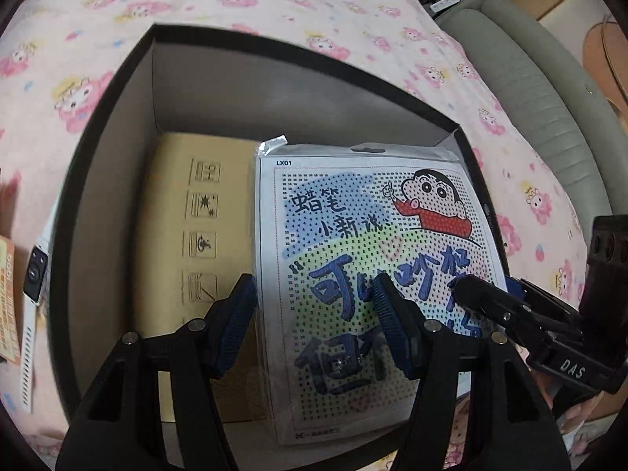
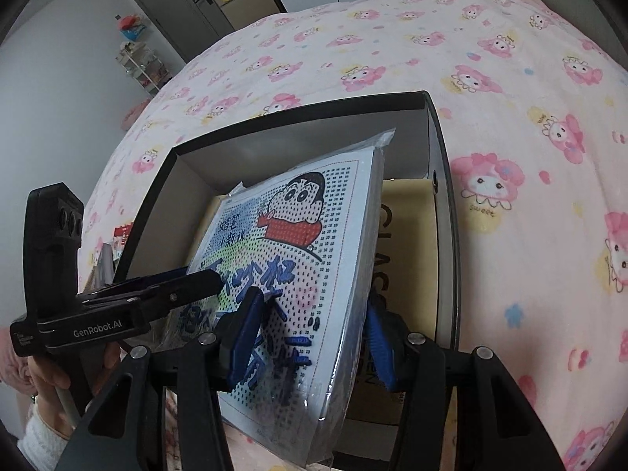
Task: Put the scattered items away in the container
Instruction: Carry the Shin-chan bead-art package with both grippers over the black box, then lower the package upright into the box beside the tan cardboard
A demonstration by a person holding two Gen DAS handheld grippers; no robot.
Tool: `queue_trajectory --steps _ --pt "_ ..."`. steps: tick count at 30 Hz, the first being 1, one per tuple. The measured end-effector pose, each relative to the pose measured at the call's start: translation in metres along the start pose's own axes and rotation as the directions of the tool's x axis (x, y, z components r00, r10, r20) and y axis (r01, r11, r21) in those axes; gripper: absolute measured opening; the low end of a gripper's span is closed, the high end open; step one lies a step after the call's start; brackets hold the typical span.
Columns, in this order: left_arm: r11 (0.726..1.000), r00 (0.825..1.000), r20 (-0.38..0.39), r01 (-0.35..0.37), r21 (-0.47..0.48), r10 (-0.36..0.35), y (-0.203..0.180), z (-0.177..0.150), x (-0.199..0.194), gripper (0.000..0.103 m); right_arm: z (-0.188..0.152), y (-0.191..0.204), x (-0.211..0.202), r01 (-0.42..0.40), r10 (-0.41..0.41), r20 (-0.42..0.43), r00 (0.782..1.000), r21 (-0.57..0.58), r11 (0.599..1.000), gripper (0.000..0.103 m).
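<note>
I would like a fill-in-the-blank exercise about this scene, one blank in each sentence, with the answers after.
The right tongs grip the cartoon packet over a ___ box.
A ___ carton lies inside it.
The blanket underneath is mostly ___.
The white watch lies ___ the box.
Missing words: black; brown; pink; outside.

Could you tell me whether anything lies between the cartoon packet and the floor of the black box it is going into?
Yes: a tan cardboard box already lies flat on the black box floor, beneath the cartoon packet.
</note>
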State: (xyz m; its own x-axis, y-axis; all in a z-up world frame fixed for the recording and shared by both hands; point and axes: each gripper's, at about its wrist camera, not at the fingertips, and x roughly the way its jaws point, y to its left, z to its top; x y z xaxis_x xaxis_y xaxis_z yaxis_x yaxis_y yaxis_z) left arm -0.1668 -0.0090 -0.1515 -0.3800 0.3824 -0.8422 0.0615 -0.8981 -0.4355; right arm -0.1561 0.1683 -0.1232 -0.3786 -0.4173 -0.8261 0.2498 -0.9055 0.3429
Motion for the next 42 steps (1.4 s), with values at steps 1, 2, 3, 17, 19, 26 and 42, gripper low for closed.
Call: queue_trajectory --steps 1,2,3,17,19,26,42 --pt "1.000 1.000 -0.006 -0.005 -0.003 0.005 0.000 -0.002 0.002 0.062 0.000 0.002 0.000 0.015 -0.015 -0.002 1.000 -0.012 1.000 0.047" --pt "1.000 1.000 -0.011 -0.013 -0.003 0.013 0.000 -0.004 0.003 0.062 0.000 0.002 0.002 0.024 -0.024 -0.004 1.000 -0.022 0.999 0.047" --pt "1.000 1.000 -0.014 -0.024 0.006 0.025 0.000 -0.003 0.003 0.061 -0.001 0.003 0.002 0.031 -0.031 -0.006 1.000 -0.031 0.999 0.047" --pt "0.997 0.984 -0.164 -0.071 -0.009 0.068 0.008 -0.005 0.008 0.061 0.003 0.023 0.013 0.171 -0.182 -0.056 0.982 -0.157 0.973 0.051" --pt "0.996 0.983 -0.169 -0.081 -0.035 0.074 0.013 -0.003 0.005 0.061 0.010 0.023 0.015 0.149 -0.165 -0.084 0.983 -0.168 0.974 0.051" --pt "0.992 0.989 -0.117 -0.095 -0.079 0.086 0.021 0.011 -0.007 0.061 0.025 0.029 0.011 0.176 -0.184 -0.033 0.982 -0.171 0.969 0.051" --pt "0.989 0.967 -0.230 -0.128 -0.074 0.108 0.023 0.013 0.012 0.060 0.012 0.017 0.043 0.072 -0.089 -0.171 0.981 -0.101 0.992 0.050"
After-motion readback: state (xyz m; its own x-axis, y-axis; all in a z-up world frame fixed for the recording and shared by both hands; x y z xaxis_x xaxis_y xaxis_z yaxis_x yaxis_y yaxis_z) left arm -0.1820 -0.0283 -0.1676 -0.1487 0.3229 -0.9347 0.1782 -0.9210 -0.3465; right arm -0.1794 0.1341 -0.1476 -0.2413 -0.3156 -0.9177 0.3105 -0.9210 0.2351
